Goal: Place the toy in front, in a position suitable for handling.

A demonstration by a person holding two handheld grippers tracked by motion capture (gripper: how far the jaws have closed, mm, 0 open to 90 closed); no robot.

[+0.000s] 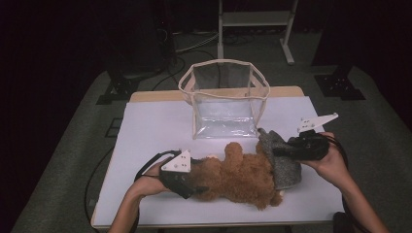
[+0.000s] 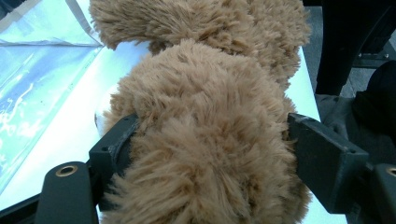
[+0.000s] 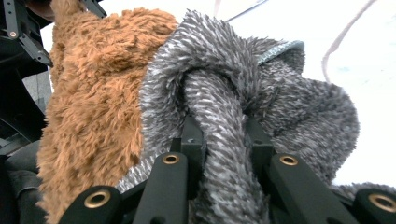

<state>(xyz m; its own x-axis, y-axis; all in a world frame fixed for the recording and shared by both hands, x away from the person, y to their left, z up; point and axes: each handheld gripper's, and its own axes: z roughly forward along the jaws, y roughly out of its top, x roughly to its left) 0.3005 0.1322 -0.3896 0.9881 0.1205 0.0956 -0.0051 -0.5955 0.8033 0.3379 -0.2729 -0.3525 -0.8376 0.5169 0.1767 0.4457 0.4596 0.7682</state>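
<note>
A brown plush toy [image 1: 240, 177] lies across the white table [image 1: 145, 126], with a grey fuzzy garment [image 1: 286, 167] over its right end. My left gripper [image 1: 200, 189] is shut on the toy's left end; in the left gripper view the brown fur [image 2: 205, 93] bulges between the two jaws of that gripper [image 2: 205, 140]. My right gripper [image 1: 274, 151] is shut on a fold of the grey garment [image 3: 289, 93], pinched between its jaws [image 3: 224, 135], with the brown toy [image 3: 93, 93] right behind.
A clear plastic bag with cream trim [image 1: 223, 102] stands open-topped behind the toy, near the table's far edge; its clear wall [image 2: 32, 70] lies left of the toy in the left gripper view. A white stand [image 1: 255, 19] and cables are on the floor beyond.
</note>
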